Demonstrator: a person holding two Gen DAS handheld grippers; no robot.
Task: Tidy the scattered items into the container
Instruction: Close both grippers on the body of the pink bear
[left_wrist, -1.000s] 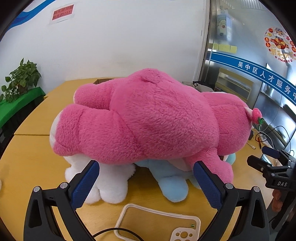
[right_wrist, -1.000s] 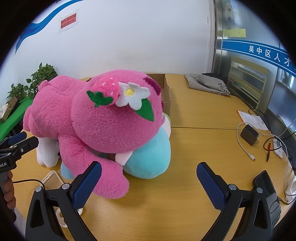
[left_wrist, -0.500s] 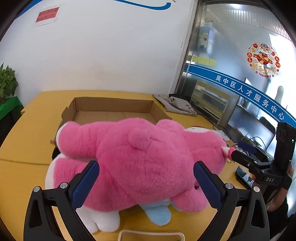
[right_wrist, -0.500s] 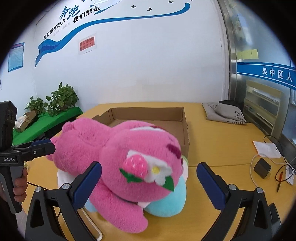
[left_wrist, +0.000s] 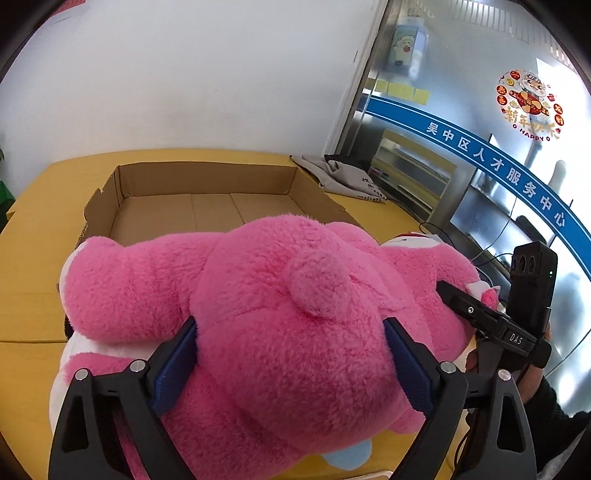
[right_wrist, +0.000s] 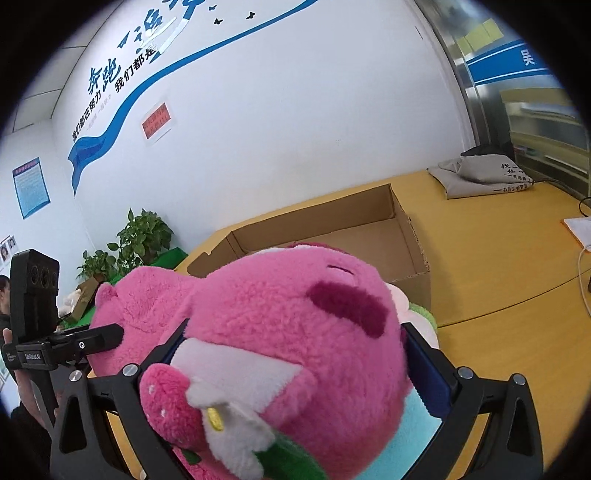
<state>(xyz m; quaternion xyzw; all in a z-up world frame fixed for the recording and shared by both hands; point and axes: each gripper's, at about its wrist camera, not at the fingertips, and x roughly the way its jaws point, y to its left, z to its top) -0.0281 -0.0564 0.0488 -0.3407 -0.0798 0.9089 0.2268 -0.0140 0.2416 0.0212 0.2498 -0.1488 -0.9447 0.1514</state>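
Observation:
A big pink plush bear lies on the yellow table in front of an open cardboard box. My left gripper straddles its rump, blue pads pressing into the fur on both sides. My right gripper is set around its head, with the strawberry and flower decoration close to the camera. A light blue plush and a white one lie under the bear. The box also shows in the right wrist view and holds nothing I can see.
A grey folded bag lies on the table beyond the box, also in the right wrist view. Cables and papers sit at the right. Potted plants stand at the left by the wall.
Both grippers rose and moved forward over the bear, then closed in on it: the left on its rump, the right on its head. The box came into view.

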